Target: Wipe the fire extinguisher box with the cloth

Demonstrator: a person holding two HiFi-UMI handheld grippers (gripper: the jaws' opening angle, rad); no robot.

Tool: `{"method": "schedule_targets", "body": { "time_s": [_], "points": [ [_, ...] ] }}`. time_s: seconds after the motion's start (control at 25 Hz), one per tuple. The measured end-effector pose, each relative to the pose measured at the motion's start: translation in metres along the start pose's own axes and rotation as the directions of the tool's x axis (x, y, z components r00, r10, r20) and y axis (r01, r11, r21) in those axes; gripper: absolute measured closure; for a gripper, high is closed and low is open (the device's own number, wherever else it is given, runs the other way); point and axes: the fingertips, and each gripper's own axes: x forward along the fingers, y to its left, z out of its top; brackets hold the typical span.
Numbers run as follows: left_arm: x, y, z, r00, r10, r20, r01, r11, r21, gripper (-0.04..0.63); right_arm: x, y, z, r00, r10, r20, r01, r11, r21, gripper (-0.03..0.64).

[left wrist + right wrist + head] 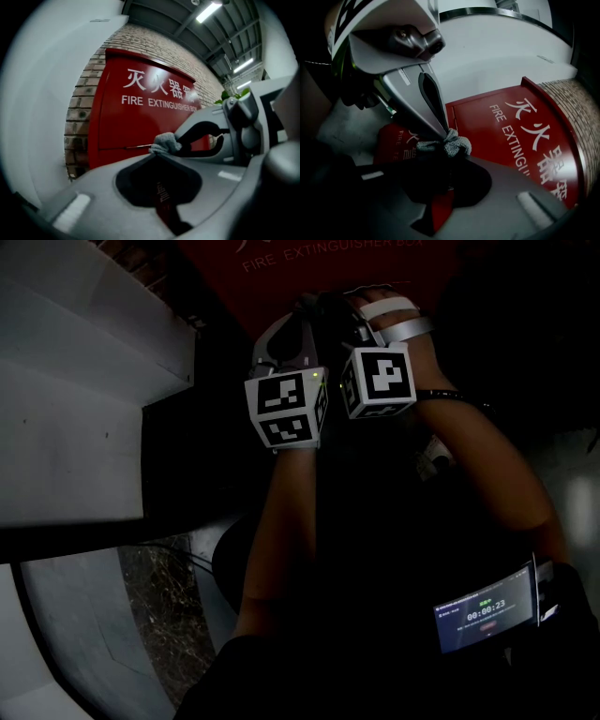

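Observation:
The red fire extinguisher box point(140, 117) with white lettering stands against a brick wall; it also fills the right gripper view point(525, 136), and its lower edge shows at the top of the dark head view point(328, 257). A small wad of grey cloth point(165, 143) hangs just in front of it. My left gripper point(157, 154) and my right gripper point(182, 139) meet tip to tip, and both look shut on the cloth point(446, 143). In the right gripper view the left gripper point(439, 131) comes down from above onto the right gripper point(443, 157). In the head view their marker cubes sit side by side, left gripper point(302, 315), right gripper point(364, 306).
A white wall point(51, 93) borders the box on its left, with brick point(77, 112) between them. White ledges point(75, 427) and speckled floor point(159, 606) lie to my left. A lit timer screen point(485, 615) sits by my right forearm.

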Motion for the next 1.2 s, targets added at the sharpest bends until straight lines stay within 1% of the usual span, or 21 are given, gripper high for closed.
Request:
{"method": "schedule_targets", "body": {
  "time_s": [0.08, 0.16, 0.24, 0.36, 0.44, 0.52, 0.64, 0.8, 0.88, 0.96, 1.2],
  "points": [
    [0.002, -0.017, 0.001, 0.999, -0.041, -0.006, 0.041, 0.999, -0.009, 0.592, -0.004, -0.001, -0.009, 1.0, 0.004, -0.019, -0.004, 1.0, 0.0, 0.584],
    [0.004, -0.03, 0.001, 0.997, -0.076, -0.014, 0.076, 0.997, -0.012, 0.592, -0.008, -0.006, -0.015, 0.999, -0.014, -0.03, 0.014, 1.0, -0.008, 0.584],
    [0.006, -0.037, 0.003, 0.995, -0.096, -0.011, 0.095, 0.995, -0.015, 0.592, -0.011, -0.008, -0.022, 0.999, -0.027, -0.043, 0.026, 1.0, -0.016, 0.584],
    [0.01, -0.05, 0.007, 0.992, -0.127, -0.001, 0.127, 0.992, -0.025, 0.592, -0.017, -0.009, -0.036, 0.998, -0.022, -0.063, 0.022, 1.0, -0.003, 0.584],
    [0.013, -0.061, 0.007, 0.989, -0.151, 0.0, 0.15, 0.989, -0.015, 0.592, -0.021, -0.005, -0.051, 0.996, -0.005, -0.094, 0.006, 1.0, 0.007, 0.584],
    [0.015, -0.069, 0.009, 0.987, -0.163, 0.009, 0.163, 0.987, 0.014, 0.592, -0.026, -0.004, -0.067, 0.991, 0.004, -0.131, -0.003, 1.0, 0.006, 0.584],
    [0.016, -0.08, 0.009, 0.983, -0.185, 0.011, 0.184, 0.982, 0.042, 0.592, -0.036, -0.012, -0.082, 0.987, -0.026, -0.158, 0.025, 1.0, -0.007, 0.584],
    [0.015, -0.093, 0.006, 0.977, -0.214, -0.002, 0.214, 0.976, 0.044, 0.592, -0.047, -0.015, -0.103, 0.981, -0.029, -0.194, 0.03, 1.0, 0.003, 0.584],
    [0.014, -0.099, 0.003, 0.973, -0.231, -0.016, 0.231, 0.972, 0.028, 0.592, -0.051, -0.017, -0.114, 0.977, -0.031, -0.212, 0.034, 0.999, 0.01, 0.584],
    [0.014, -0.102, 0.002, 0.971, -0.239, -0.024, 0.239, 0.971, 0.008, 0.592, -0.055, -0.018, -0.124, 0.973, -0.037, -0.228, 0.04, 0.999, 0.008, 0.584],
    [0.017, -0.096, -0.011, 0.976, -0.214, -0.045, 0.213, 0.977, -0.025, 0.592, -0.07, -0.026, -0.157, 0.957, -0.047, -0.287, 0.052, 0.999, 0.009, 0.584]
  ]
}}
